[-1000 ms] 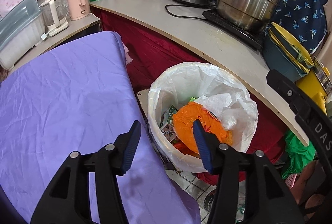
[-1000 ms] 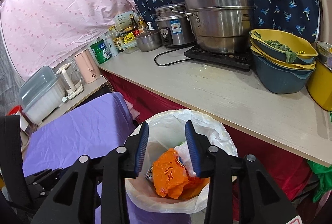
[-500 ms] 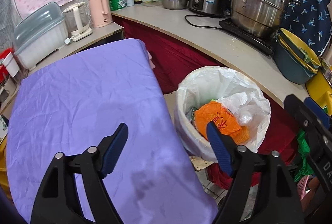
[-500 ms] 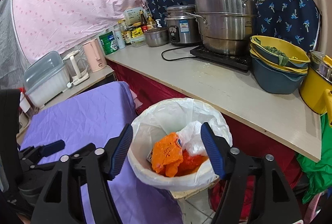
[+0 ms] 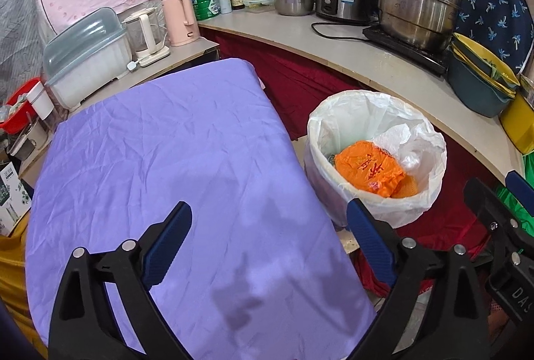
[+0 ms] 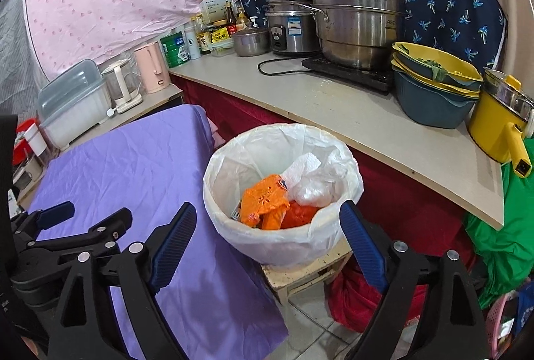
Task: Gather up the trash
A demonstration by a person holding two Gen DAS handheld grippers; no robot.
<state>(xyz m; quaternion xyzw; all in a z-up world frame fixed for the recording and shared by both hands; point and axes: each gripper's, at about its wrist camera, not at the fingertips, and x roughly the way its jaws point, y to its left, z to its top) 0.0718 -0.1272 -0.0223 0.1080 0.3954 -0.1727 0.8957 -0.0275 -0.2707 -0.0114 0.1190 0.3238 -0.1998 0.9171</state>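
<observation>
Both of our grippers have pulled back and up from the bin over the last second, and their jaws have spread from a narrow gap to wide apart. We hold the left gripper (image 5: 268, 225) above the purple cloth (image 5: 173, 153), a smooth, faintly creased sheet draped over a flat table, its black arms ending in ribbed blue pads (image 5: 170, 238) with nothing between them. Our right gripper (image 6: 265, 228) hangs in front of the trash bin (image 6: 283, 240), jaws likewise wide apart and empty.

We see the bin as a round tub lined with a thin, crinkled white plastic bag folded over its rim, standing on a small pale wooden stool (image 6: 303, 273) just beside the table's edge. Inside it lies the collected trash: a crumpled orange wrapper (image 6: 265, 198) with glossy folds, and against it a wad of white paper and clear plastic film (image 6: 312, 180).

Behind the bin runs a pale, matte counter (image 6: 333, 113) over a dark red skirt. On it stand a tall stacked steel steamer (image 6: 358, 23) on a flat black cooktop, a steel rice cooker (image 6: 290, 24), nested blue and yellow basins (image 6: 430, 93), a yellow pot (image 6: 497, 126) and a pink kettle (image 6: 152, 66).
</observation>
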